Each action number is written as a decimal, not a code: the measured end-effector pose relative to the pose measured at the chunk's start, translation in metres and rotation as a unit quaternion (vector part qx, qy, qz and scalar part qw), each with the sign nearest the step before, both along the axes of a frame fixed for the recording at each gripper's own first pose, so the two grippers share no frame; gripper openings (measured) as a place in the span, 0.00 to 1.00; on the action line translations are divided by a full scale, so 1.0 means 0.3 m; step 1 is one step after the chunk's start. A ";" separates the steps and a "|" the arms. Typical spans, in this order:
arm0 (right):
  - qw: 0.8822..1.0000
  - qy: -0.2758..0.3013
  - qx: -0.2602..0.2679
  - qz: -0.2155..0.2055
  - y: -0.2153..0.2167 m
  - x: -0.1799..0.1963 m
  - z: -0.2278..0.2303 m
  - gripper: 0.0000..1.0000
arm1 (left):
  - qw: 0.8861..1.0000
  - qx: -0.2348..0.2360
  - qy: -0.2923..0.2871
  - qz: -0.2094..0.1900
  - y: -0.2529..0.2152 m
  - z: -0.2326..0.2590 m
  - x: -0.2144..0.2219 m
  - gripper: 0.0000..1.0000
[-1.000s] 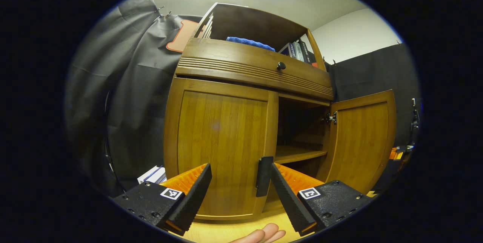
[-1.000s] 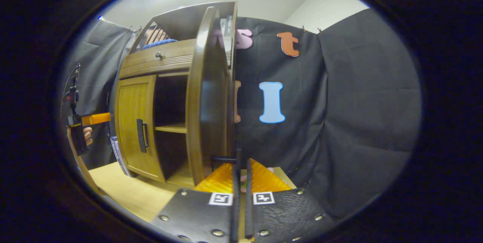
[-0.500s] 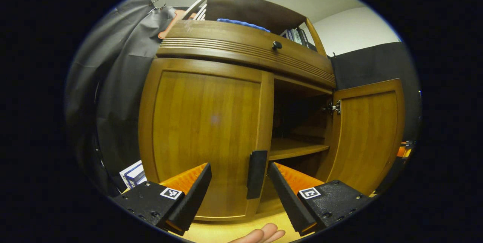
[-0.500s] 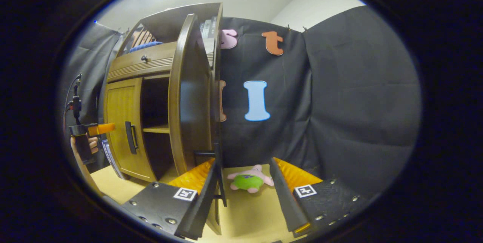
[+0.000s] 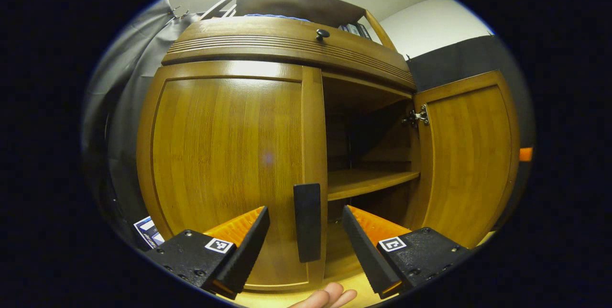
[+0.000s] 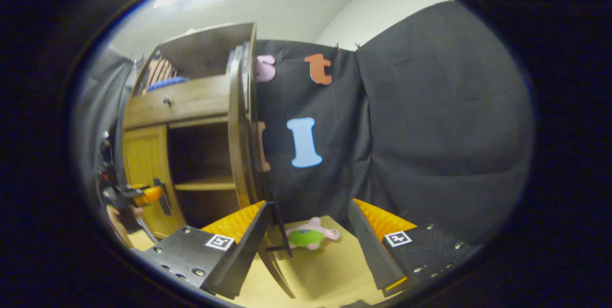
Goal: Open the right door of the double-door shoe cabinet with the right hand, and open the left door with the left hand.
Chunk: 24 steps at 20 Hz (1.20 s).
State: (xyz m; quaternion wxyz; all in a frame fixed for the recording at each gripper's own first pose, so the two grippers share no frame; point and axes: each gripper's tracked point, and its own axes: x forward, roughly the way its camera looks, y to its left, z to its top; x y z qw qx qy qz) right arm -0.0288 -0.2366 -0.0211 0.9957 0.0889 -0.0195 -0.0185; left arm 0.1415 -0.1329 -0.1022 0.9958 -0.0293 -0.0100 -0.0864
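Straight ahead of the left gripper (image 5: 306,250), the left door (image 5: 229,174) of the shoe cabinet (image 5: 287,45) sits closed, its dark upright handle (image 5: 307,222) standing between the spread jaws but not yet pinched by them. The right door (image 5: 466,155) already stands swung wide on its hinge (image 5: 417,116), baring the shelf (image 5: 368,181) inside, so what remains is the left door. To do this step well, the person should ease the left gripper forward until the handle lies well down between the jaws, then close squarely on it, so neither jaw scrapes the door face. The pull should then follow an arc about the hinges on the door's far left edge, not a straight tug, or the grip may twist off the slim handle. In the right gripper view, the right gripper (image 6: 306,246) has its jaws open and holds nothing; it sits just beside the edge of the open right door, whose own handle (image 6: 282,229) pokes out near the left jaw. A small plush toy (image 6: 308,236) lies on the counter (image 6: 325,274) beyond. The right gripper should stay clear of the cabinet front while the left door swings.
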 end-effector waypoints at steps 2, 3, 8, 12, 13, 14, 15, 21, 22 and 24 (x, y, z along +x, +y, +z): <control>1.000 -0.023 0.019 0.006 0.019 -0.044 0.053 0.98 | 1.000 0.006 0.000 -0.007 -0.018 -0.014 0.014 0.92; 1.000 -0.027 0.013 0.006 0.034 -0.061 0.067 0.98 | 1.000 0.008 -0.002 -0.008 -0.020 -0.021 0.018 0.89; 0.997 -0.036 -0.055 0.032 0.269 -0.128 0.110 0.98 | 1.000 0.010 -0.009 -0.011 -0.045 -0.031 0.045 0.44; 0.992 -0.024 -0.107 0.067 0.477 -0.180 0.099 0.98 | 1.000 0.016 -0.007 -0.005 -0.033 -0.028 0.054 0.36; 0.991 -0.020 -0.112 0.071 0.513 -0.193 0.097 0.98 | 1.000 0.020 -0.008 -0.006 -0.036 -0.031 0.060 0.34; 0.991 -0.017 -0.112 0.076 0.553 -0.206 0.095 0.98 | 1.000 0.026 -0.002 -0.009 -0.035 -0.048 0.076 0.36; 0.990 -0.019 -0.112 0.081 0.588 -0.218 0.101 0.99 | 0.999 0.032 0.023 -0.011 -0.040 -0.097 0.099 0.38; 0.984 -0.033 -0.154 0.089 0.667 -0.262 0.130 0.99 | 0.999 0.042 0.027 -0.022 -0.046 -0.107 0.078 0.33; 0.983 -0.032 -0.153 0.094 0.678 -0.262 0.128 0.99 | 0.998 0.035 0.036 -0.032 -0.051 -0.103 0.059 0.31; 0.984 -0.029 -0.151 0.090 0.677 -0.269 0.123 0.99 | 0.998 0.023 0.039 -0.052 -0.059 -0.089 0.015 0.33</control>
